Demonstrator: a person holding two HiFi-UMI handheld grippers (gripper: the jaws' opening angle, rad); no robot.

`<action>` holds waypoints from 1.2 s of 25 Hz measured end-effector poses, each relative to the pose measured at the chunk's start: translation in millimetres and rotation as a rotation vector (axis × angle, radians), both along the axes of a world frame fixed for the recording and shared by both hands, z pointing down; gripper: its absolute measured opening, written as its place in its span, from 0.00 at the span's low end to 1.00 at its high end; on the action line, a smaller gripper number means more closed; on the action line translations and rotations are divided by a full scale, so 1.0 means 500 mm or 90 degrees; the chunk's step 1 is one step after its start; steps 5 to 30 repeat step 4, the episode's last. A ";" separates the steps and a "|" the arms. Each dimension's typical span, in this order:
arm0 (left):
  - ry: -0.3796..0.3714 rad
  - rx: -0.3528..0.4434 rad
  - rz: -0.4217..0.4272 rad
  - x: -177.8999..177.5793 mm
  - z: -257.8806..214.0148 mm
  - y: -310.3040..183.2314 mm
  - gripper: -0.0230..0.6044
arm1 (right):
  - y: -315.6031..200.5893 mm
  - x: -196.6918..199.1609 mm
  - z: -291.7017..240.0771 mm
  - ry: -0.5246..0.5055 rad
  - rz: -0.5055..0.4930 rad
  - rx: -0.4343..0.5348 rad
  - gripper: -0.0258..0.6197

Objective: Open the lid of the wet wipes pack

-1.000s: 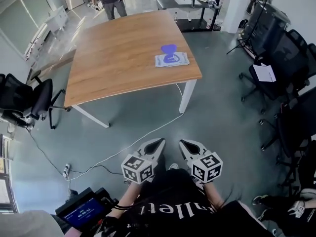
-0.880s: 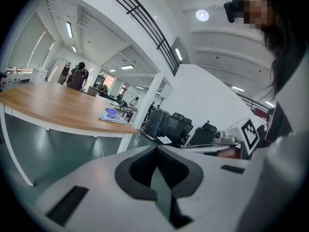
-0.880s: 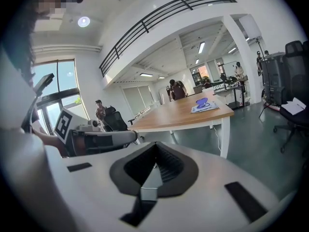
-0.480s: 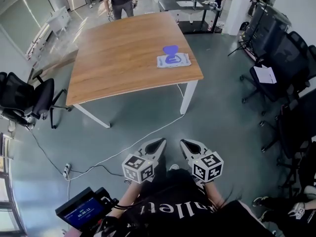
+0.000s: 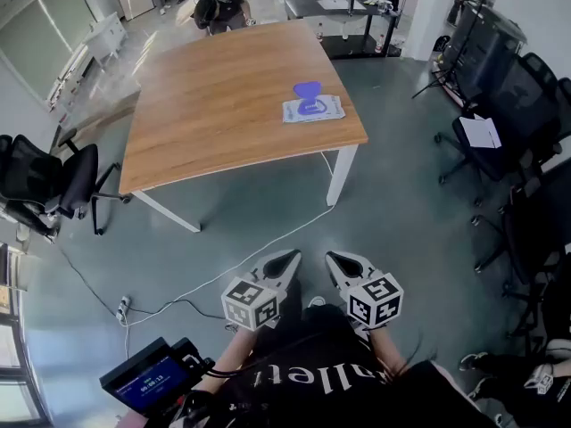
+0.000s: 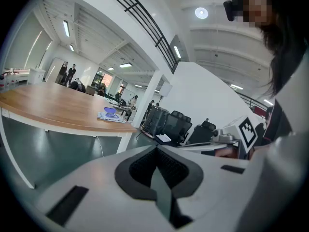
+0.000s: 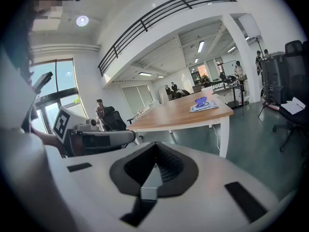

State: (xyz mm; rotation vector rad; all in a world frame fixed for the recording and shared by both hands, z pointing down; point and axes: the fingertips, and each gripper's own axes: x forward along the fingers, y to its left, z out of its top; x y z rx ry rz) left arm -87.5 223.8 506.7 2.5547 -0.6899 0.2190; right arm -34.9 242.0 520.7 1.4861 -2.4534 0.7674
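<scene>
On wooden table (image 5: 223,105), flat wipes pack (image 5: 312,108)

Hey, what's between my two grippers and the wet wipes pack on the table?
In the head view, grey floor crossed by a white cable, then the white leg and near edge of the table, before the wet wipes pack.

Count on inspection:

- Counter (image 5: 223,105): one.
- Wet wipes pack (image 5: 312,108): one, at 1 o'clock.
- Tongs: two, left tongs (image 5: 285,259) and right tongs (image 5: 335,260), at 6 o'clock.
- Power strip (image 5: 122,308): one, on the floor at 8 o'clock.
</scene>
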 end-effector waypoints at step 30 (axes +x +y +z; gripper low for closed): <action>-0.001 0.000 0.000 0.005 -0.003 -0.002 0.04 | -0.001 0.005 -0.002 0.001 -0.001 0.000 0.05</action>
